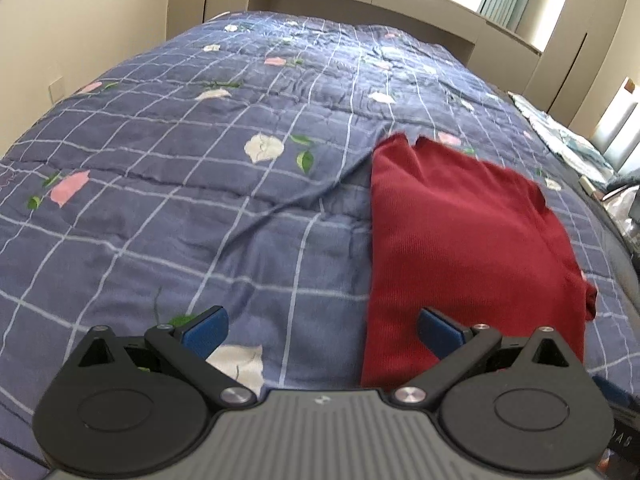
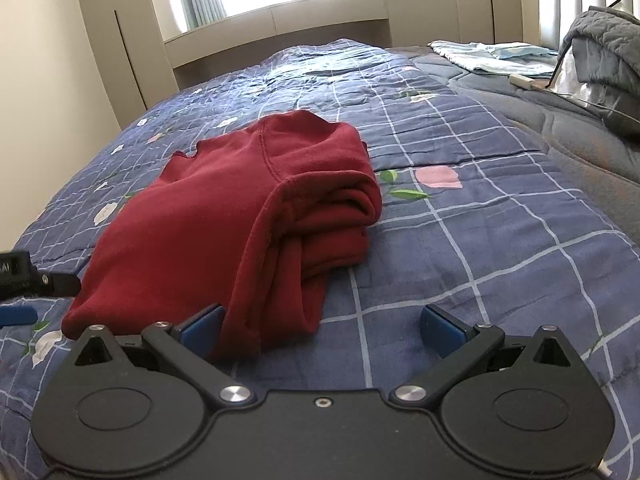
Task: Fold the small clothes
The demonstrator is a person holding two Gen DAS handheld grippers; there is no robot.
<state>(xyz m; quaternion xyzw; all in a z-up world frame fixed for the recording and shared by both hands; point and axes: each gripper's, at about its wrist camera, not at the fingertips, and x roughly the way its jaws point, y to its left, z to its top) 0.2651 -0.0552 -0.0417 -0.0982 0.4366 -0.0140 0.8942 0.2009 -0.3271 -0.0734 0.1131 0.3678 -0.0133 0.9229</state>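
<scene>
A dark red garment [image 1: 460,236] lies folded on the blue checked quilt [image 1: 200,208]. In the right wrist view the red garment [image 2: 248,208] shows as a thick folded stack with its layered edge facing right. My left gripper [image 1: 322,330] is open and empty, low over the quilt at the garment's left near edge, its right pad over the cloth. My right gripper [image 2: 322,330] is open and empty at the garment's near end, its left pad against the fabric. Part of the left gripper [image 2: 24,276] shows at the left edge of the right wrist view.
The quilt [image 2: 480,240] covers a bed with flower prints. A grey blanket pile [image 2: 604,60] and light blue cloth [image 2: 492,56] lie at the far right. Beige wall panels and a window stand behind the bed.
</scene>
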